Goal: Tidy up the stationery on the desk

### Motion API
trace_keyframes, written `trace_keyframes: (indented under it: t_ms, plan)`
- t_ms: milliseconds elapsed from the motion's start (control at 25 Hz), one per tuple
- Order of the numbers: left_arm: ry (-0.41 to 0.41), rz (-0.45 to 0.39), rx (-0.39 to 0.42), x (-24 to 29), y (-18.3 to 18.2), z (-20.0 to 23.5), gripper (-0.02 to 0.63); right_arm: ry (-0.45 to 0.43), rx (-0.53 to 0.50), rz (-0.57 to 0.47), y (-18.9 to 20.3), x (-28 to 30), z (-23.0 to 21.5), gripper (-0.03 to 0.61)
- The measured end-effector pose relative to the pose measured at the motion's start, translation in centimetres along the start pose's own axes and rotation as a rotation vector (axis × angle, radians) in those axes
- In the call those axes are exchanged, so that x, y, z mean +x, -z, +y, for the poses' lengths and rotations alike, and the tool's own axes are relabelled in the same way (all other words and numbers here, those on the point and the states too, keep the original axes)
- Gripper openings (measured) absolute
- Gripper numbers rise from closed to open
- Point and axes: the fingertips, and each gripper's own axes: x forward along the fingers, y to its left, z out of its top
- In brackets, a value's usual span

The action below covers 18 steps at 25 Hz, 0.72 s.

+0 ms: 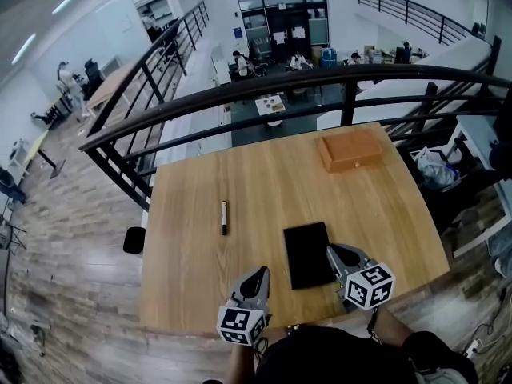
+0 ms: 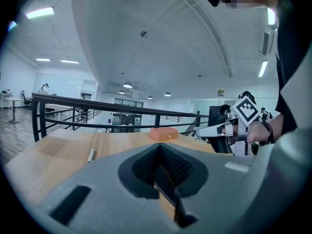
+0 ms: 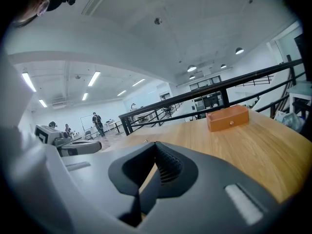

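A pen (image 1: 224, 217) lies on the wooden desk (image 1: 264, 182) left of centre; in the left gripper view the pen (image 2: 90, 155) shows at the left. A black notebook (image 1: 308, 254) lies flat near the front edge. An orange-brown wooden box (image 1: 350, 150) with a small knob stands at the far right; the box (image 3: 227, 118) appears ahead in the right gripper view. My left gripper (image 1: 260, 277) hovers over the front edge, shut and empty. My right gripper (image 1: 334, 256) is beside the notebook's right edge, shut with nothing held.
A black metal railing (image 1: 264, 86) curves behind the desk, with an open office floor below. A round black stool (image 1: 134, 239) stands left of the desk. A bag (image 1: 436, 169) sits on the floor at the right.
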Motion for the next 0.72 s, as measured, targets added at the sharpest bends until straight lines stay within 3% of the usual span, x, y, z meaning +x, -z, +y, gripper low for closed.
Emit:
trace_keyframes:
  t_ms: [720]
  plan:
    - [-0.169,0.007,-0.019,-8.1,2.3,-2.3,-0.003,-0.082,0.035,0.026,4.6,-3.1,2.3,0.008]
